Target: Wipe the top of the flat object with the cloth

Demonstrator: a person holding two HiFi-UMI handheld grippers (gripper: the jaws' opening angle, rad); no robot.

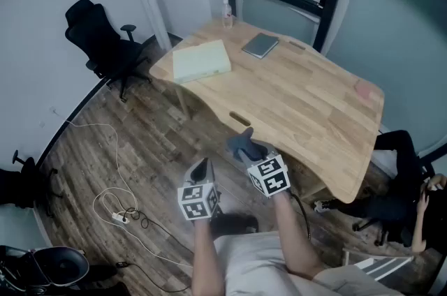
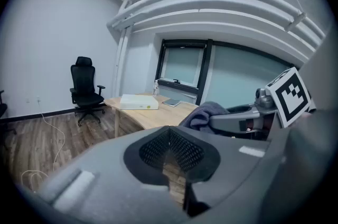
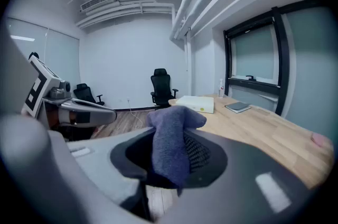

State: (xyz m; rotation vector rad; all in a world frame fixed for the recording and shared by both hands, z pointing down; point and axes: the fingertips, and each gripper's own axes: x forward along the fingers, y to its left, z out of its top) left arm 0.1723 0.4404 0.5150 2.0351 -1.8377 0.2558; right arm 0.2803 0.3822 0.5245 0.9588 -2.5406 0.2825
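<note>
A flat pale box (image 1: 201, 61) lies at the far left end of the wooden table (image 1: 307, 113); it also shows in the left gripper view (image 2: 139, 102) and the right gripper view (image 3: 196, 104). My right gripper (image 1: 242, 145) is shut on a grey-blue cloth (image 3: 171, 143), which sticks up between its jaws (image 1: 244, 142). It hovers just off the table's near edge. My left gripper (image 1: 201, 169) hangs over the floor to the left, shut with nothing in it. The cloth (image 2: 203, 114) also shows beside the left gripper (image 2: 171, 157).
A dark notebook (image 1: 260, 45) and a clear bottle (image 1: 226, 14) sit at the table's far end, a pink item (image 1: 363, 89) near its right edge. A black office chair (image 1: 105, 47) stands left of the table. White cables (image 1: 115, 200) trail over the wood floor.
</note>
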